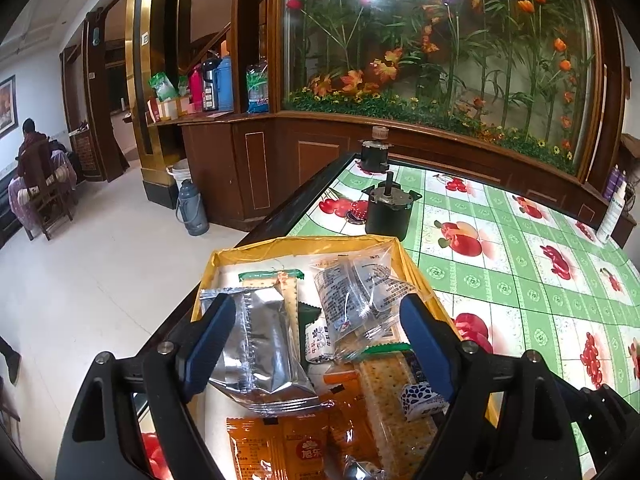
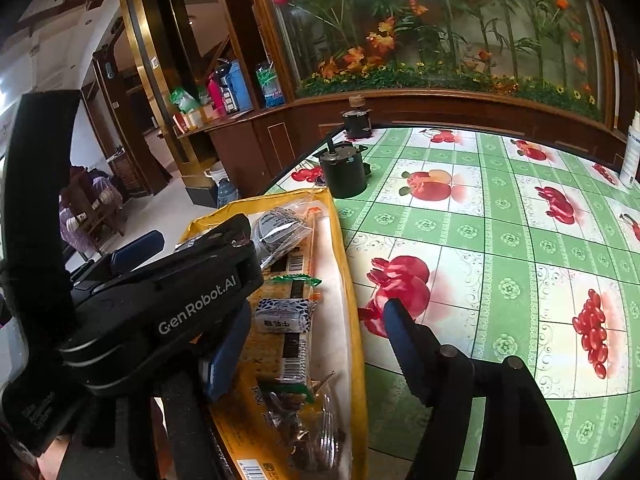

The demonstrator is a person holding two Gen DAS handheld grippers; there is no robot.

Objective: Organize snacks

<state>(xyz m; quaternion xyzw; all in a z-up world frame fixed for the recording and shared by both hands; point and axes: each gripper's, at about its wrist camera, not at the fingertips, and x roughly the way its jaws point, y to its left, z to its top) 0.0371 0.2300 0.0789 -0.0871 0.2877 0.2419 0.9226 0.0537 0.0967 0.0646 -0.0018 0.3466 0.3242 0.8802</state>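
Orange snack packets (image 1: 276, 446) were seen nearest, inside the yellow box (image 1: 414, 270) at the table's (image 1: 520, 264) edge. Both jaws were spread — left gripper (image 1: 318, 338) over a silver pouch (image 1: 262, 344), right gripper (image 2: 310, 334) straddling the box rim — nothing clamped.
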